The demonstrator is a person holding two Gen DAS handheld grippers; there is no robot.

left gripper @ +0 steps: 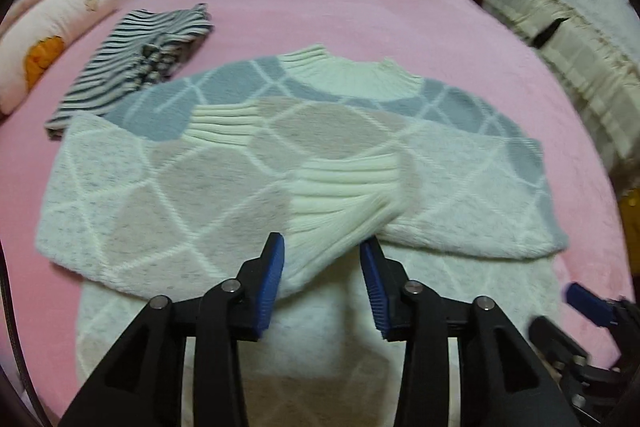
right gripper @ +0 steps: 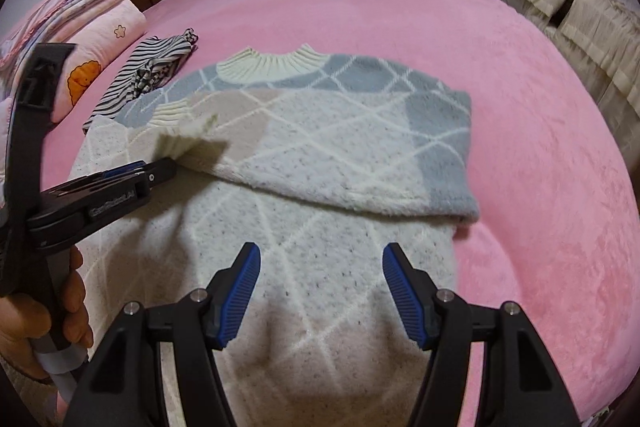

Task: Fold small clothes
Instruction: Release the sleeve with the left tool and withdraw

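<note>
Looking along our left gripper (left gripper: 322,259), we see its jaws parted around the ribbed cuff (left gripper: 340,203), both sleeves crossed over the sweater (left gripper: 224,187) on the pink bed (left gripper: 360,7). Along our right gripper (right gripper: 322,267), spread and empty above the hem, we judge the bottom-up fold comes next.

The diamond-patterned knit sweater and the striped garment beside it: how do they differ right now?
The fuzzy diamond-patterned knit sweater is larger, pastel grey, beige and cream; the dark-and-white striped garment is smaller. The sweater lies spread with sleeves crossed over its chest; the striped garment is already bundled aside. Both rest on the pink bedspread.
</note>
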